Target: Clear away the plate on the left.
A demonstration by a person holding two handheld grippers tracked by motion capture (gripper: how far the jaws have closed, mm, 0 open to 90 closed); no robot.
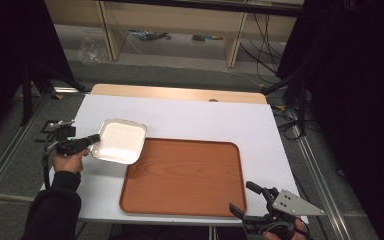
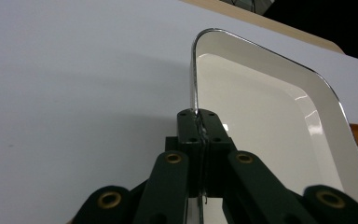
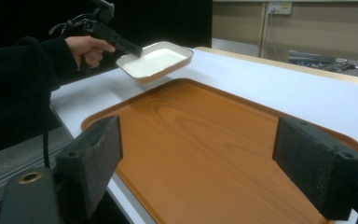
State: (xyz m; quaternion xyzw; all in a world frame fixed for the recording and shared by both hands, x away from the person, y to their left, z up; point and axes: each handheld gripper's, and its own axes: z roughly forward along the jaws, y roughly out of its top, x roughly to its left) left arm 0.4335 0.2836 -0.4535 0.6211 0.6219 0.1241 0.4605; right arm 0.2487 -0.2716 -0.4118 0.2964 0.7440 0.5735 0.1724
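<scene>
Left tool [image 1: 96, 137] clamps the white dish [image 1: 120, 141] by its rim, lifted clear for the wooden tray [image 1: 182, 176]; right tool [image 1: 254, 198], near, gapes empty.

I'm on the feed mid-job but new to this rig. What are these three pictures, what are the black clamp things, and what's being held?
No robot here: a person holds a two-jaw gripper in each hand. The high view looks down on the white table; the other two come from cameras riding on each gripper. The left gripper is shut on the rim of a white dish, lifted above the table near the corner of the brown tray; the left gripper view shows its jaws pinching that rim. The right gripper waits open near the tray's near right corner, holding nothing. The tray itself is empty.
</scene>
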